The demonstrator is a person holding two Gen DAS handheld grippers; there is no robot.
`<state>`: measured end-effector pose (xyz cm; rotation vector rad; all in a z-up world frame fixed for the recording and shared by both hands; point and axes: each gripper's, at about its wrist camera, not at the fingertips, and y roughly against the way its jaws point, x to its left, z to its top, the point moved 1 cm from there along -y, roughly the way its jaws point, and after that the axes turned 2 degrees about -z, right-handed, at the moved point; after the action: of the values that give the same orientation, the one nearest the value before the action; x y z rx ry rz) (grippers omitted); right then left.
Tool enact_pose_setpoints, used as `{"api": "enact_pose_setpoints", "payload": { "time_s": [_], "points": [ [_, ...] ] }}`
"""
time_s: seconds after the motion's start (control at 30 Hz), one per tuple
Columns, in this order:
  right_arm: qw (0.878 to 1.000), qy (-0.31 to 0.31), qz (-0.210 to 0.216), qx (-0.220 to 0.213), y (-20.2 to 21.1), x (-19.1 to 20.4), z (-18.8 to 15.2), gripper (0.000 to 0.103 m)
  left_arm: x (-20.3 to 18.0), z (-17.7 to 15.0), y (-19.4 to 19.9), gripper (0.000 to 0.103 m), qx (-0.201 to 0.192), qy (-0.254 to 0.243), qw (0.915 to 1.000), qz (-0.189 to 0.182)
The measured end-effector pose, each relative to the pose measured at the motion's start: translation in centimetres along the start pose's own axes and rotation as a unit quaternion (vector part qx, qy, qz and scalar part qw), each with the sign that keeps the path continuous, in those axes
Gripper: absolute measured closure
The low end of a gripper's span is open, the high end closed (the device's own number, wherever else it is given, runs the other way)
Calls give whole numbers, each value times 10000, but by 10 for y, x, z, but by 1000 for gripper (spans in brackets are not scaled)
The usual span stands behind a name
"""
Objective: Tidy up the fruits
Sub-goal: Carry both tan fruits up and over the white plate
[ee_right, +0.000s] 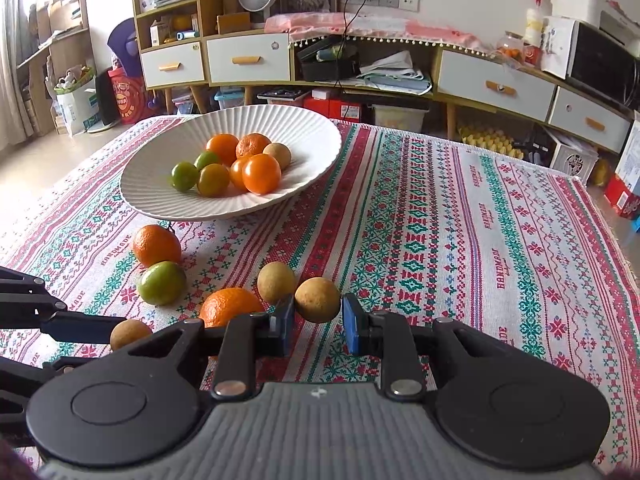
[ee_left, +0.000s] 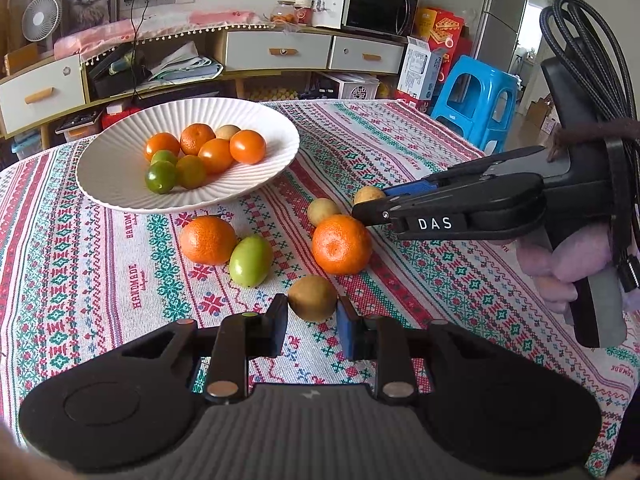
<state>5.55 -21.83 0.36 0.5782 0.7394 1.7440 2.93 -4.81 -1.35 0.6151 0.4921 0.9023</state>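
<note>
**Fingers bracket 2 brown fruits, bowl lies far and left**

Fingers first: the left gripper (ee_left: 312, 316) has its 2 pads set narrowly around a small round olive-brown fruit (ee_left: 312, 298), which sits between the tips on the cloth; whether the pads already press it I cannot tell, as slim gaps seem to show on both sides. The right gripper (ee_right: 318, 318) stands likewise around a small round tan-brown fruit (ee_right: 317, 300), its left pad touching or nearly so, its right pad just apart.

Both fruits are near-spherical, so no long axis matters for the grasp.

Outward from the left fingers lie a large orange mandarin (ee_left: 341, 244), an oval green fruit (ee_left: 250, 261) touching a second orange mandarin (ee_left: 208, 240), and another small tan fruit (ee_left: 323, 211).

Beyond them, far and to the left, sits the white ribbed ceramic bowl (ee_left: 120, 188) on the red-and-green patterned woven tablecloth (ee_left: 420, 152), already holding 7 or so fruits.

Judging by this, the left gripper is nearer the bowl; each held fruit must travel forward and leftward, lifted over the loose fruit between.
</note>
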Motion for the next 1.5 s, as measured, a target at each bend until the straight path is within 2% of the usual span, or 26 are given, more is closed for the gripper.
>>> {"api": "enact_pose_setpoints", "payload": {
  "time_s": [0.53,0.83,1.13,1.5],
  "points": [
    [9991,-118,228,-328,20,8,23,80,19,28,16,75,-276,309,9991,0],
    [9981,-208,371,-447,16,13,37,80,35,46,19,75,-365,464,9982,102],
    [9972,-478,522,-254,-4,20,49,80,55,59,0,76,-248,683,9970,280],
    [9960,-633,626,40,-26,27,60,80,66,67,-24,75,-91,372,9984,411]
  ]
}}
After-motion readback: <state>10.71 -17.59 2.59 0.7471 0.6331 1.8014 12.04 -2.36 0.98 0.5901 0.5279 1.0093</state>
